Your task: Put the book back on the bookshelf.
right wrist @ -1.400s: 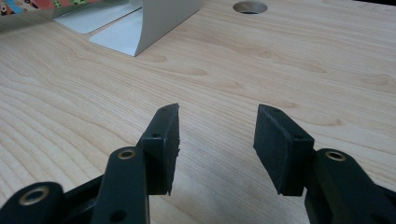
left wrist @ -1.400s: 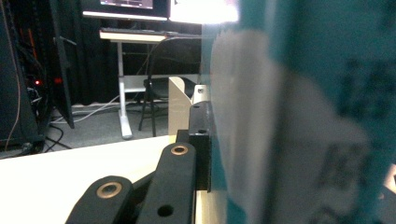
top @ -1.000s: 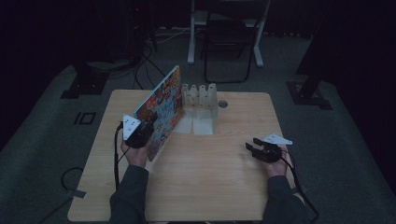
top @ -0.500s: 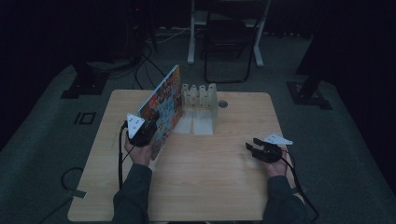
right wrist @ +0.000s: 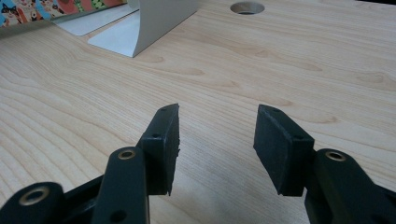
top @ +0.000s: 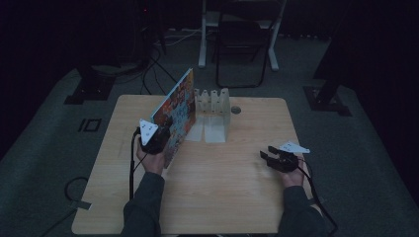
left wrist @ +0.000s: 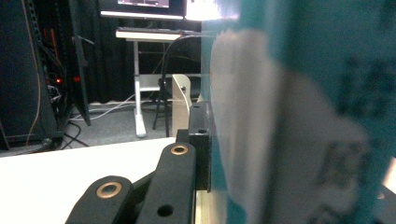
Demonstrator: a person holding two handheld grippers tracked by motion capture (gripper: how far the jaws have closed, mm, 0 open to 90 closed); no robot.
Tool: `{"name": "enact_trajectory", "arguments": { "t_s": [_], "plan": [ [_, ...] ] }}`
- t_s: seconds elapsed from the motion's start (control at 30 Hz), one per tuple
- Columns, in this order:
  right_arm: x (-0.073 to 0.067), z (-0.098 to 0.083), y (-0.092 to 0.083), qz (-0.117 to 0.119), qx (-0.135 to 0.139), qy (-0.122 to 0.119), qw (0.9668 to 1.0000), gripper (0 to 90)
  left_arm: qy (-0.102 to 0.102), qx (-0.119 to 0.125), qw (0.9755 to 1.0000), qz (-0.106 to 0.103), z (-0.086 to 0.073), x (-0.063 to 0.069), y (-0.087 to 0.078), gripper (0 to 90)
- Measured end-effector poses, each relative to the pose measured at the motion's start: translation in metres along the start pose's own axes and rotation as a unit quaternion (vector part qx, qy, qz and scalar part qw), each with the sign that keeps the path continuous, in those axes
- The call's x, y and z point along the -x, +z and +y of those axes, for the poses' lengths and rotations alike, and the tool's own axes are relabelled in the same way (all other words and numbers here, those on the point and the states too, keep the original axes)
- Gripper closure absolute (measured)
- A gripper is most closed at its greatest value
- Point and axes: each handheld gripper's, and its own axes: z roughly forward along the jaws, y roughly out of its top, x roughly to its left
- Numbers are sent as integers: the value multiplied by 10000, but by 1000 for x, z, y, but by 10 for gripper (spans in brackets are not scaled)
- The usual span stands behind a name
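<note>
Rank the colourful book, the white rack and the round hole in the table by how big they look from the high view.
1. colourful book, clearly largest.
2. white rack, with its flat base plates.
3. round hole, by far the smallest.

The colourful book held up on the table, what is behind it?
Behind the book, clamped in the left gripper, stands a white rack with upright dividers on the table. The book covers the rack's left end, so whatever sits there cannot be seen.
</note>
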Motion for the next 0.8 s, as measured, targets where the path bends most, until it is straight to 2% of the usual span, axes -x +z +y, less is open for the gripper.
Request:
{"name": "enact_trajectory", "arguments": {
  "t_s": [0.67, 0.8],
  "plan": [
    [0, 0, 0, 1, -1, 9, 10000, 500, -144, 80, 9998, 66, -4, 5, 9, 815],
    [0, 0, 0, 2, 1, 8, 10000, 500, -76, 61, 9999, 56, -4, 4, 10, 814]
  ]
}}
